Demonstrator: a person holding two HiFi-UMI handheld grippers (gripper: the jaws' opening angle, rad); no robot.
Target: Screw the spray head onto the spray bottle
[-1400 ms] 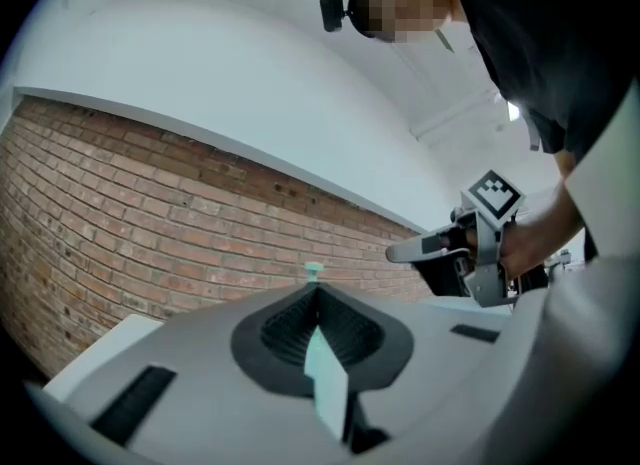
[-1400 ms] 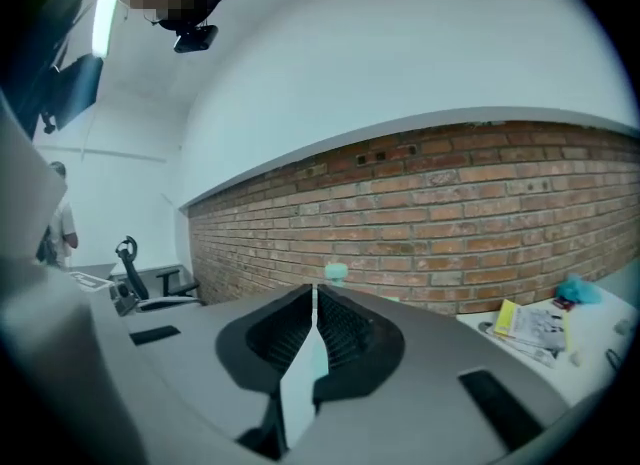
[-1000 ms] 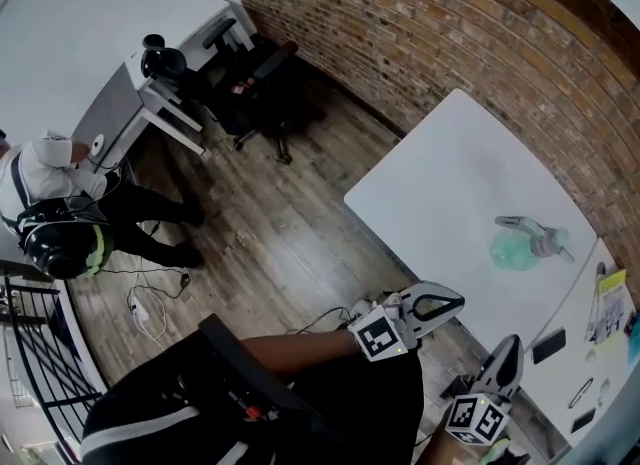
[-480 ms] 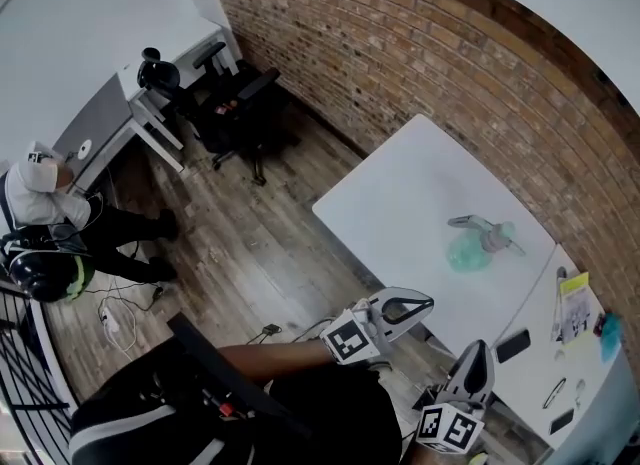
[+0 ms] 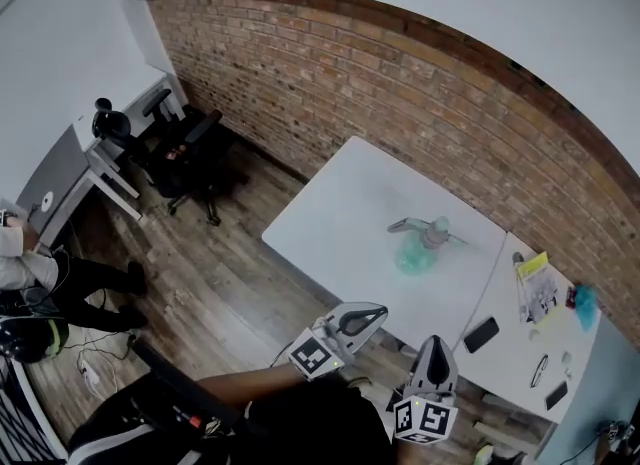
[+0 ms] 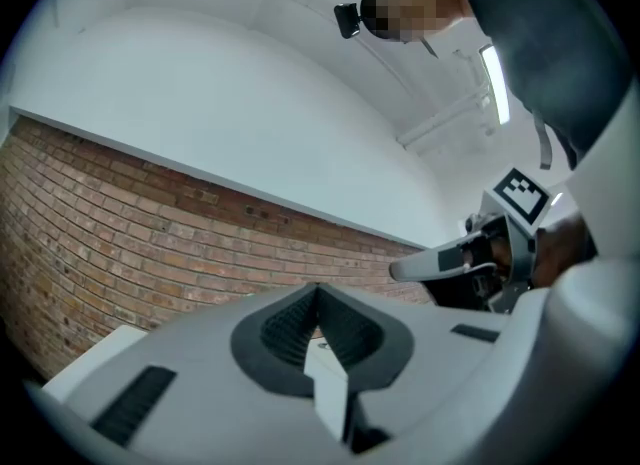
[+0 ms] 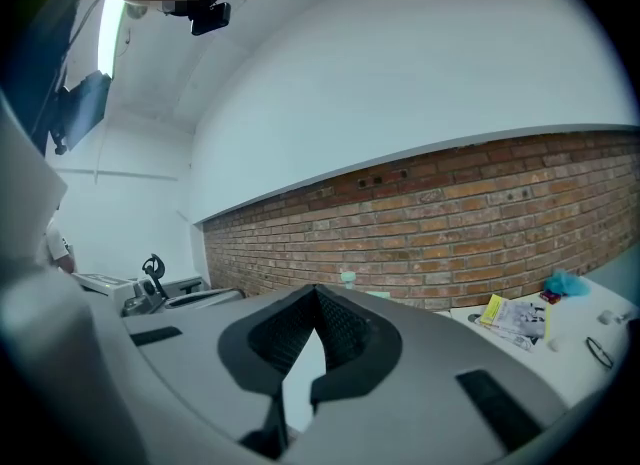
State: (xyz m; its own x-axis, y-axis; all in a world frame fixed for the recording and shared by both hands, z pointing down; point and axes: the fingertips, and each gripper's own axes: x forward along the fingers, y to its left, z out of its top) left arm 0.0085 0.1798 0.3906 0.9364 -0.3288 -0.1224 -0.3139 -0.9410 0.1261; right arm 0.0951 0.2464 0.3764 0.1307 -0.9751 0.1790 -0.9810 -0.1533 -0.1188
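A teal spray bottle (image 5: 412, 254) lies on the white table (image 5: 330, 223), with the grey-white spray head (image 5: 425, 227) right at its far side; I cannot tell whether they are joined. Both grippers are off the table's near edge, well short of the bottle. My left gripper (image 5: 379, 309) is shut and empty, its pads meeting (image 6: 318, 289). My right gripper (image 5: 436, 342) is to its right, also shut and empty (image 7: 316, 291). A small pale-green top (image 7: 347, 277) shows just above the right jaws. The right gripper (image 6: 402, 269) also shows in the left gripper view.
A second white table (image 5: 520, 353) at the right carries papers (image 5: 535, 288), a dark phone (image 5: 481, 334) and a blue object (image 5: 585, 305). A brick wall (image 5: 400, 93) runs behind. A desk and office chair (image 5: 185, 148) stand far left, where a person sits (image 5: 15, 263).
The head view has swung, so the table and bottle now sit nearer the picture's middle. Both grippers have risen and moved closer to the table's edge. Both stay shut.
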